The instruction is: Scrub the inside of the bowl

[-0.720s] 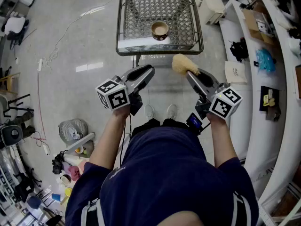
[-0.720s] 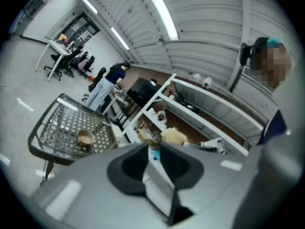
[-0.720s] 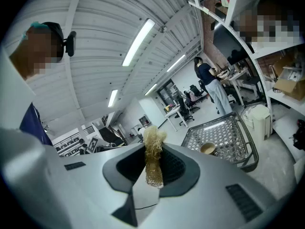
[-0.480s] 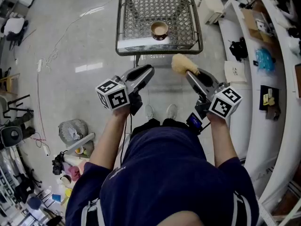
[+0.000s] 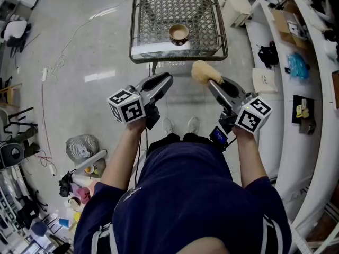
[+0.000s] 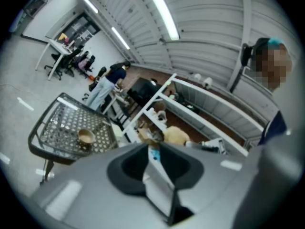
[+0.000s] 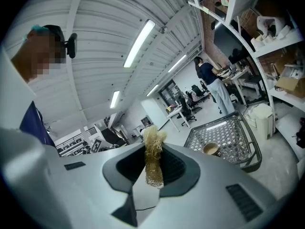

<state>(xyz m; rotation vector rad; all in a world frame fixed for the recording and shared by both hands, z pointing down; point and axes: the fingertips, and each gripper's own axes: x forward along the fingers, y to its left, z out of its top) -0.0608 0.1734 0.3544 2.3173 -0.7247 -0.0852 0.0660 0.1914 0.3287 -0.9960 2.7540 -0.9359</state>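
A small tan bowl (image 5: 179,33) stands upright on a perforated metal table (image 5: 159,57) ahead of me; the same bowl (image 6: 86,137) (image 7: 210,149) shows in both gripper views. My right gripper (image 5: 211,82) is shut on a yellow fibrous scrubber (image 5: 200,71), whose tuft (image 7: 153,157) sticks up between the jaws. It hangs in the air short of the table's near edge, apart from the bowl. My left gripper (image 5: 165,79) is shut with nothing in it, level with the right one and also short of the table. The scrubber (image 6: 176,135) shows beyond its jaws.
The table's rim (image 5: 180,59) is raised all round. White curved shelving (image 5: 312,94) with assorted items runs down the right. A fan (image 5: 82,144) and clutter sit on the floor at lower left. A person (image 7: 212,85) stands far off by desks.
The right gripper with the scrubber has drifted very slightly up and left toward the table. The left gripper and the bowl have not moved.
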